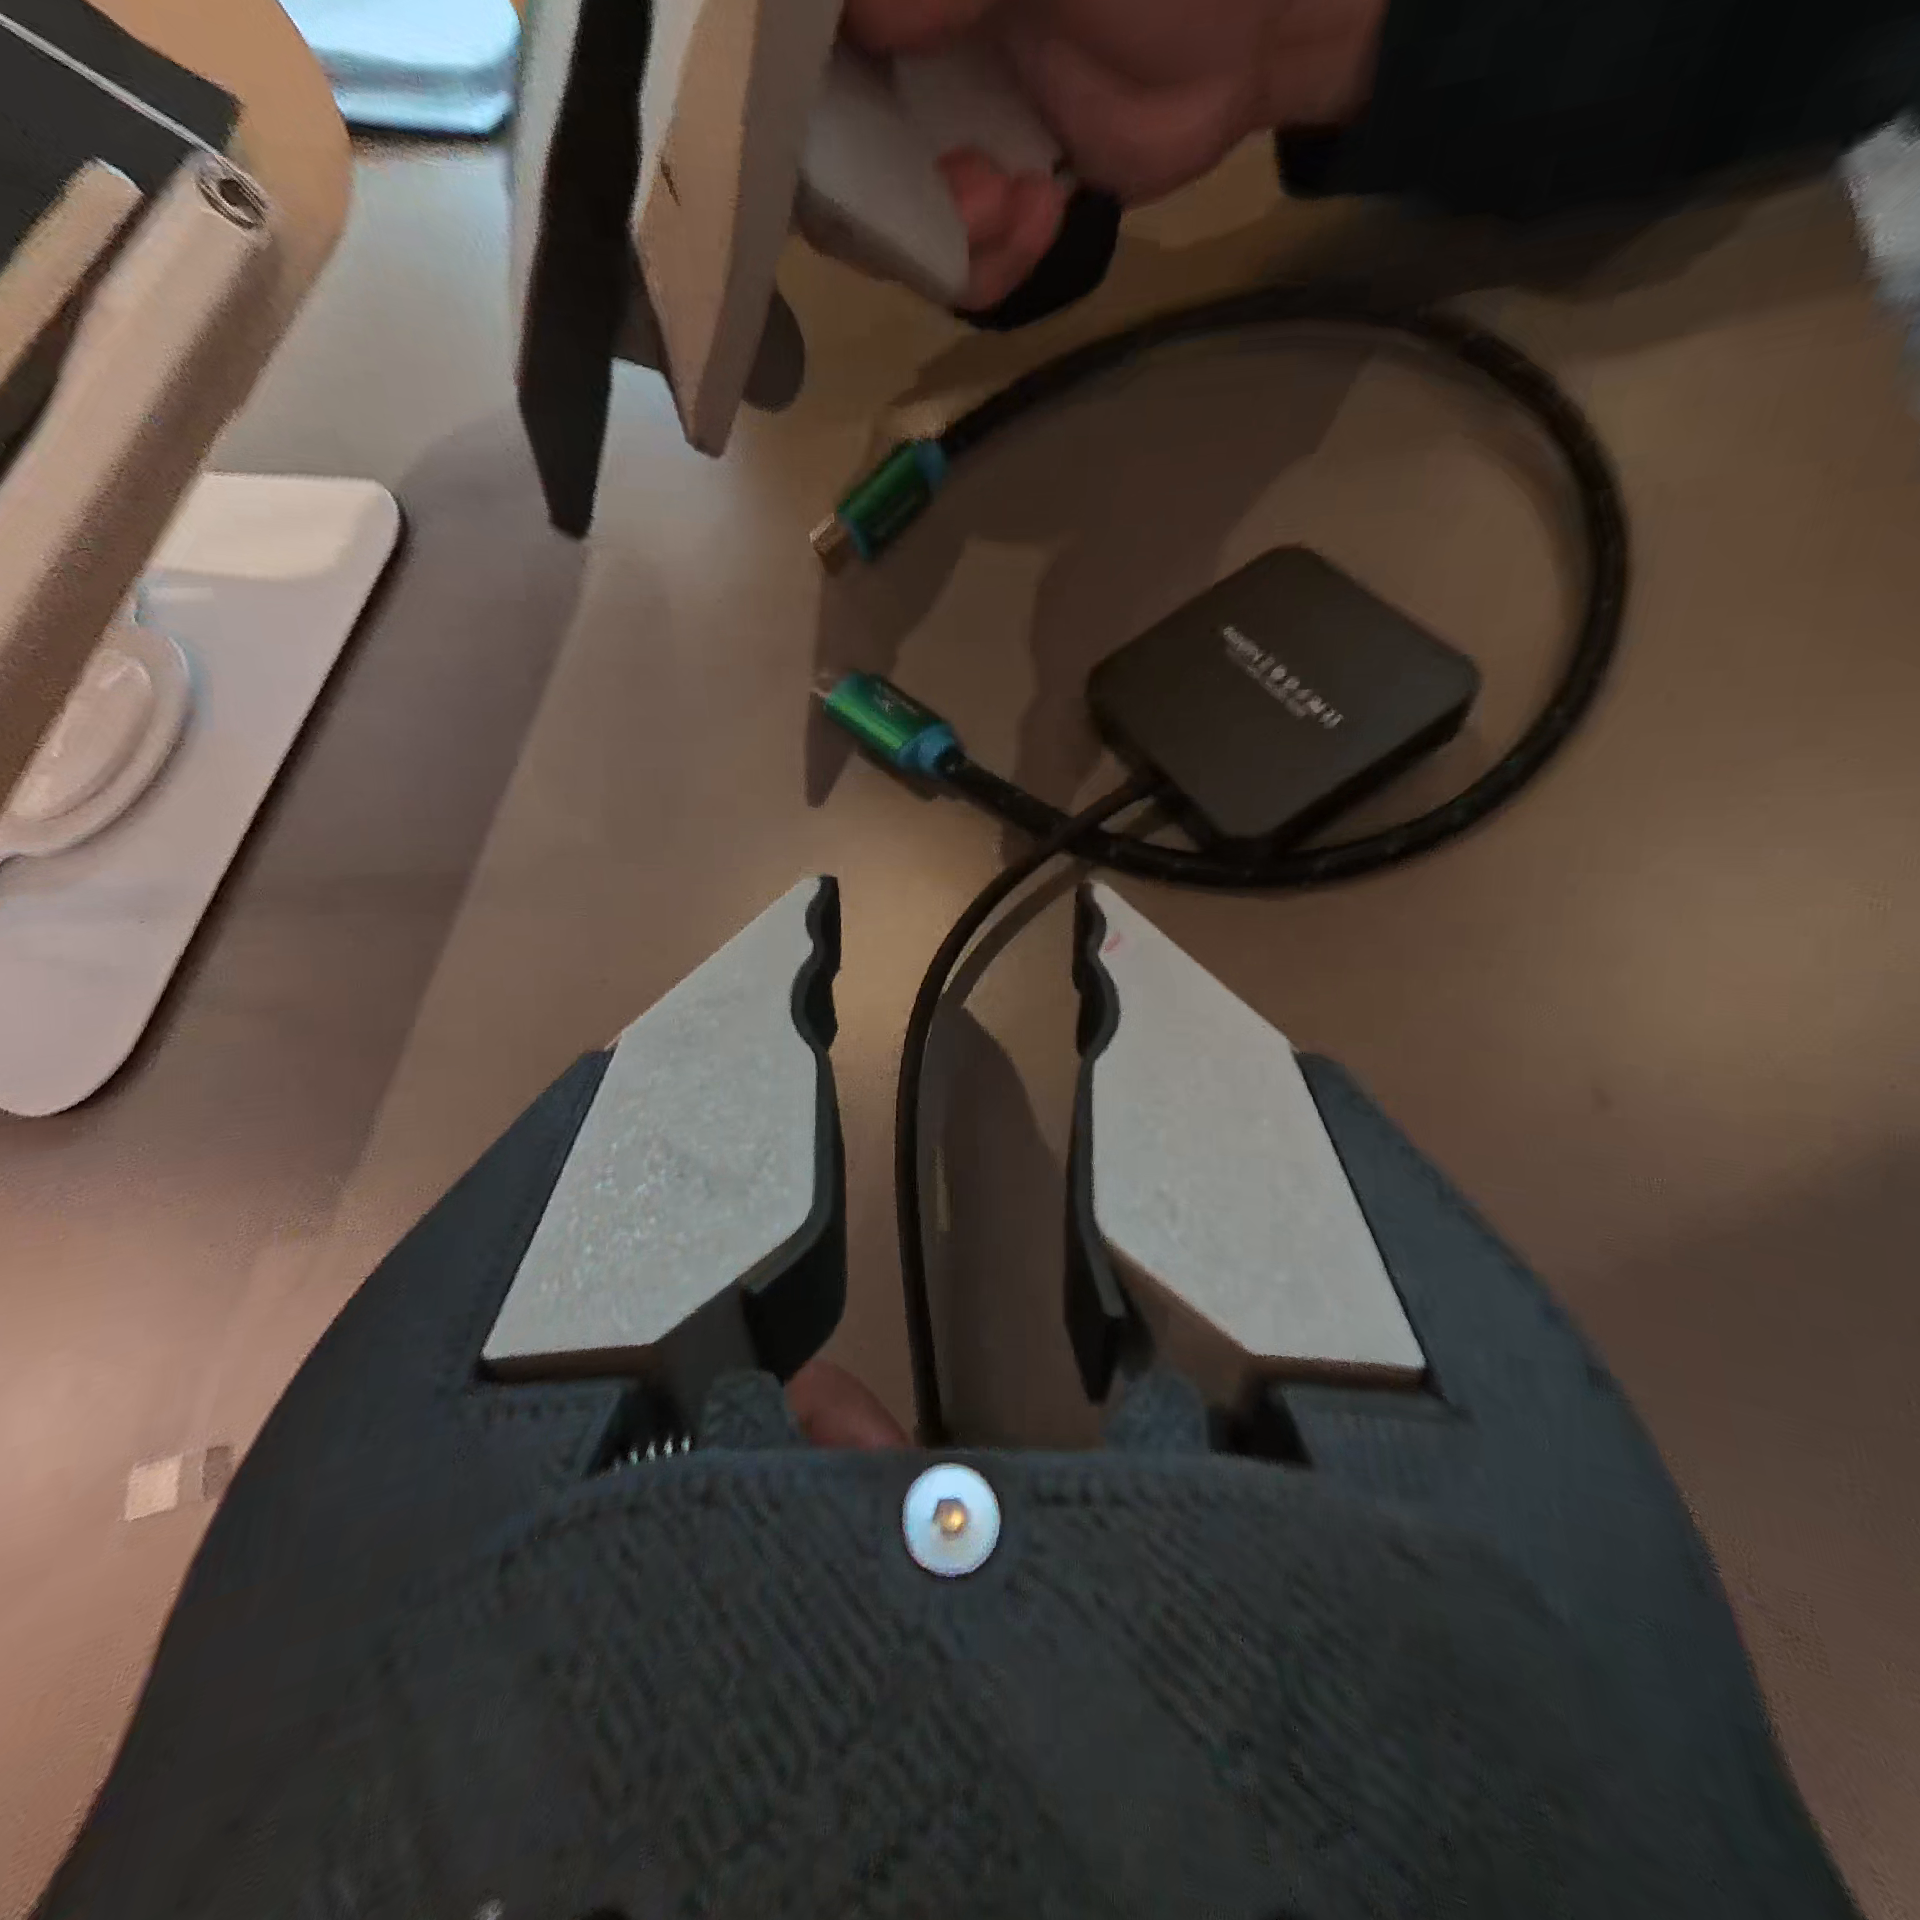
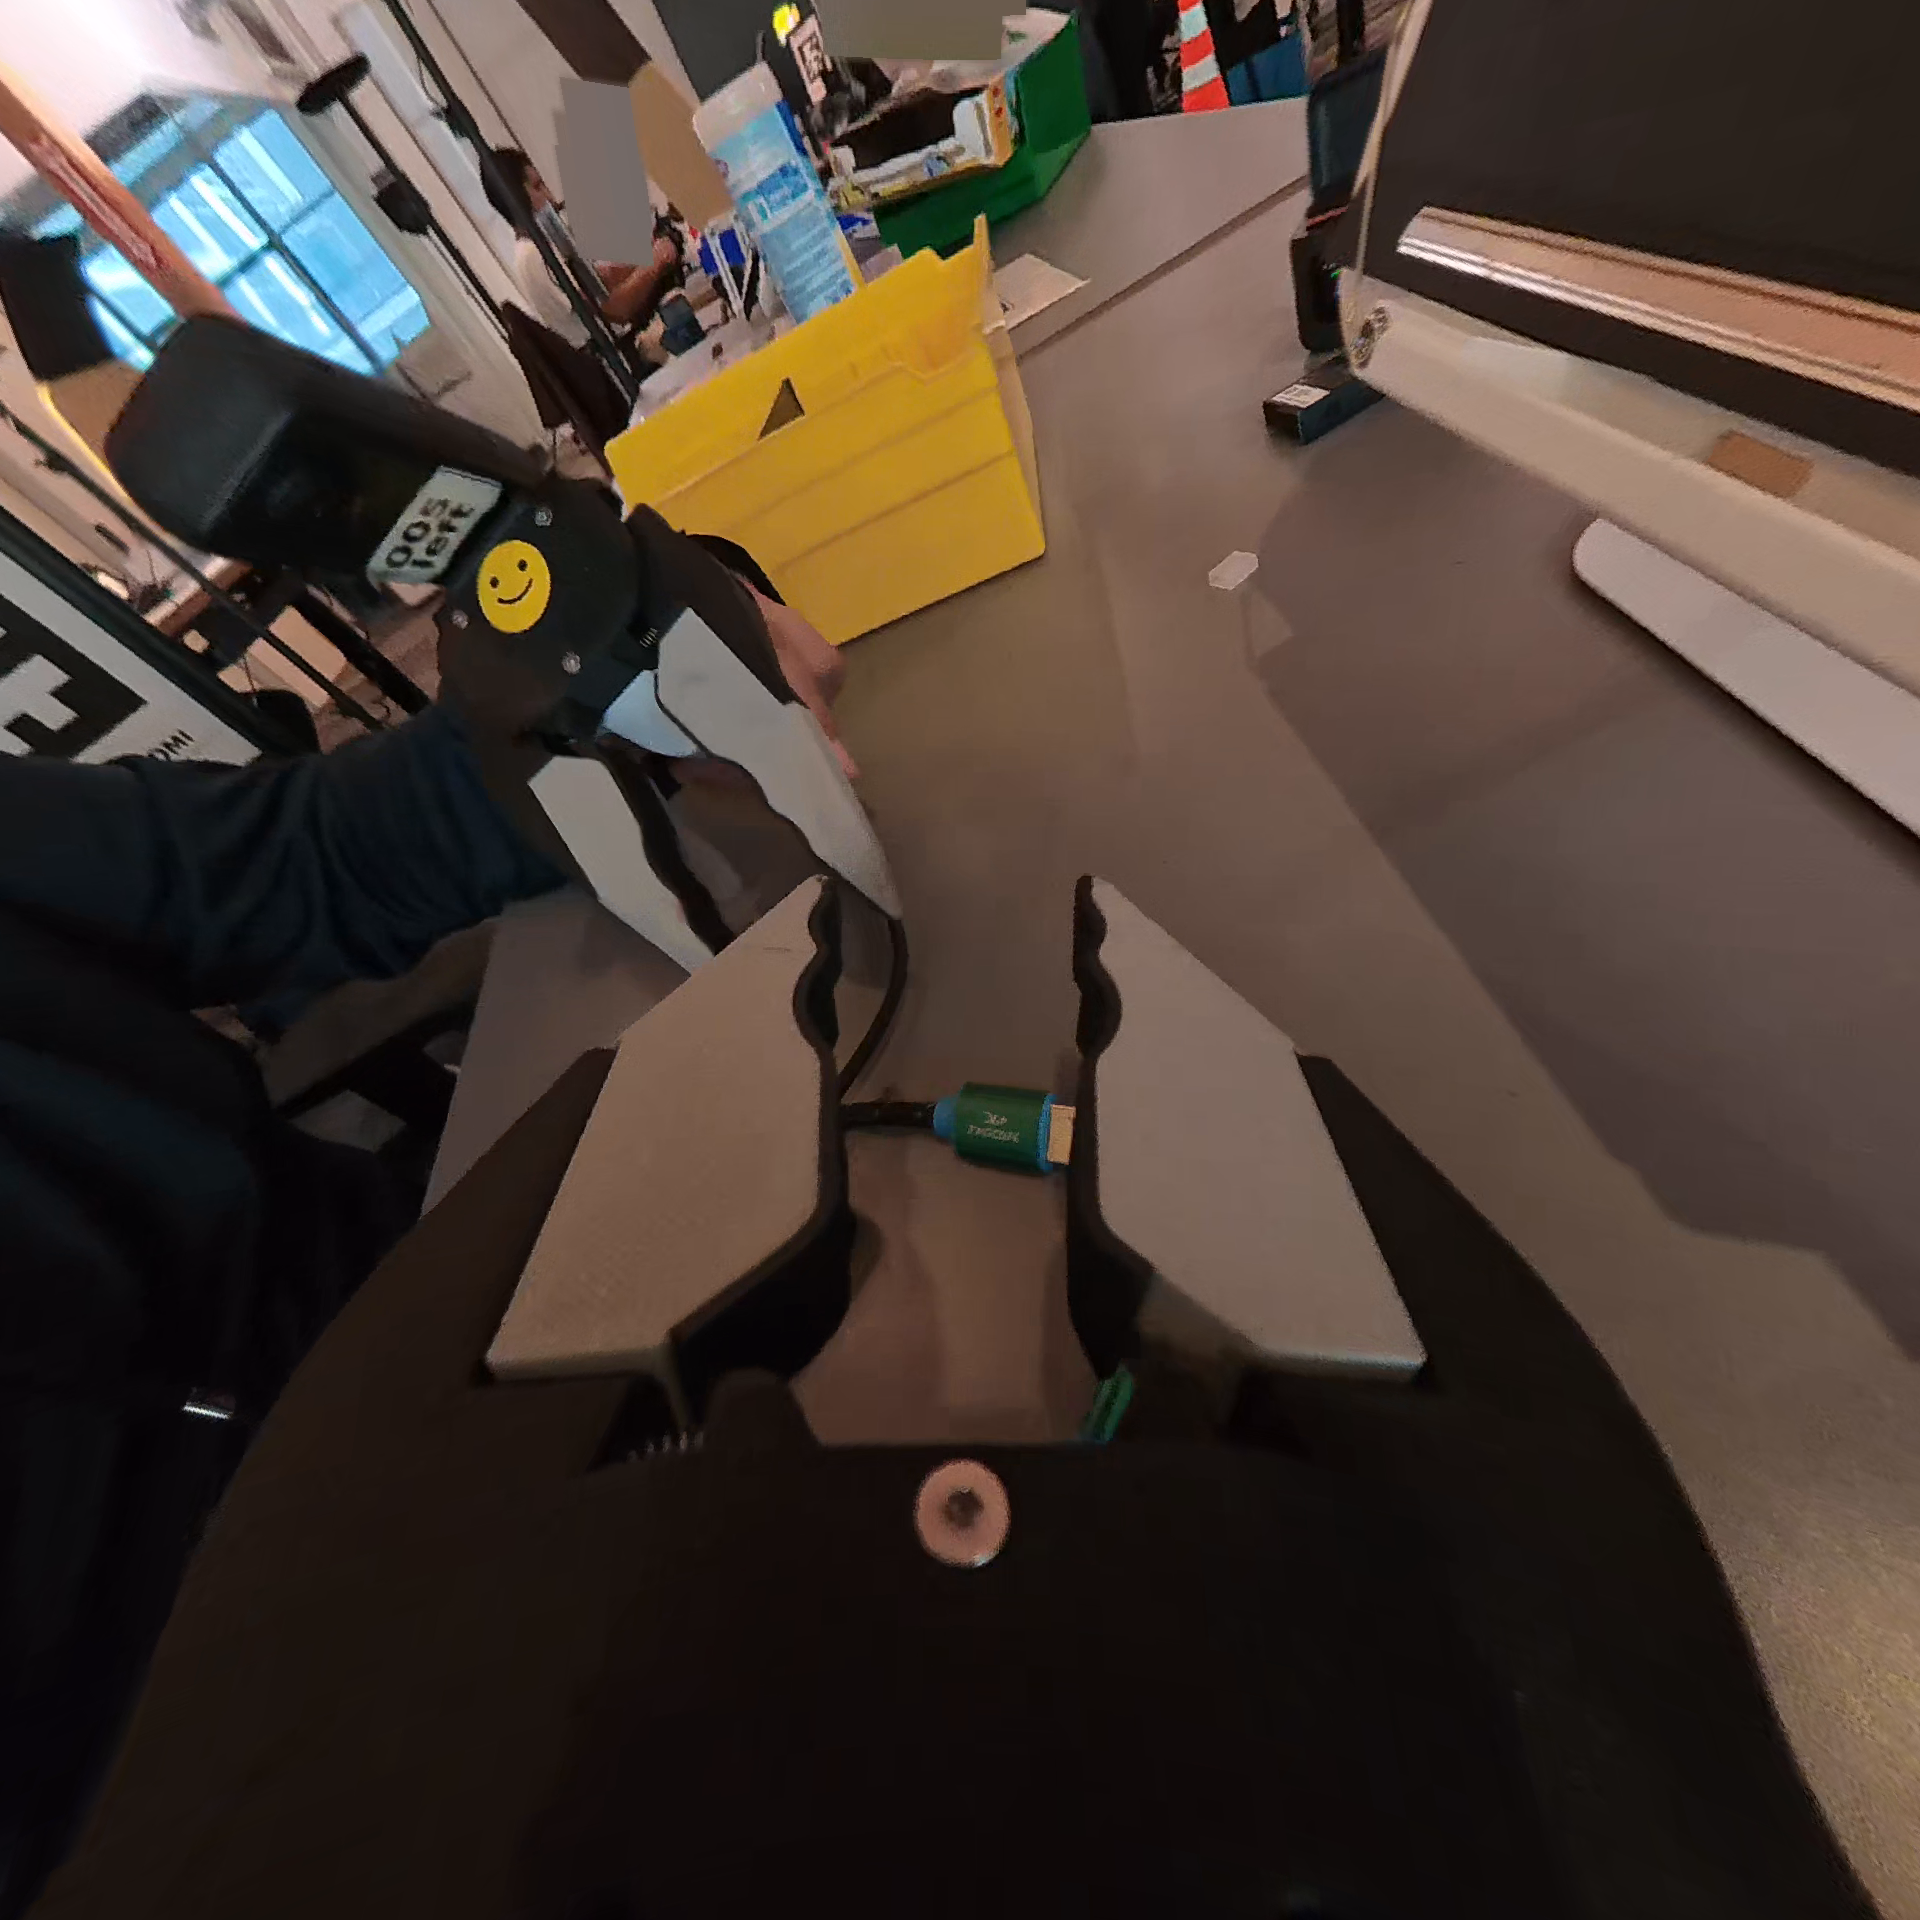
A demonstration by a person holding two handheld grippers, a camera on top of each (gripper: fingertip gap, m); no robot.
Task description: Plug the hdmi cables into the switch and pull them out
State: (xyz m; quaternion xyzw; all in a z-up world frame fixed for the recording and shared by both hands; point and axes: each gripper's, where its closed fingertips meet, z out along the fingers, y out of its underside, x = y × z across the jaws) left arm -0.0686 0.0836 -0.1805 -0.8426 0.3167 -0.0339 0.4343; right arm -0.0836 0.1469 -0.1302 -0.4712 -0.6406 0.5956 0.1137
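The black switch (image 1: 1283, 691) lies flat on the tan table (image 1: 1662, 1039). A braided black HDMI cable (image 1: 1590, 520) loops around it, and its two green plugs (image 1: 883, 504) (image 1: 883, 712) lie loose on the table, not in the switch. My left gripper (image 1: 954, 914) is open. The switch's thin black lead (image 1: 914, 1091) runs between its fingers, clear of both pads. My right gripper (image 2: 954, 904) is open and low over the table. One green plug (image 2: 1003, 1130) lies on the table between its fingers, ungripped. The right gripper (image 1: 639, 478) also shows in the left wrist view, above the far plug.
A monitor's white stand base (image 1: 156, 779) is on the left. A yellow bin (image 2: 852, 488) and a green box (image 2: 997, 156) stand farther back. A monitor (image 2: 1662, 208) and a long white bar (image 2: 1745, 675) are on the right. The left gripper (image 2: 774, 883) is close to my right fingertips. The tips of one gripper are about 9 cm away from the tips of the other. Left tips and right tips are each some 20 cm from the long white bar (image 2: 1745, 675). It is also in sight in the left wrist view (image 1: 218, 852).
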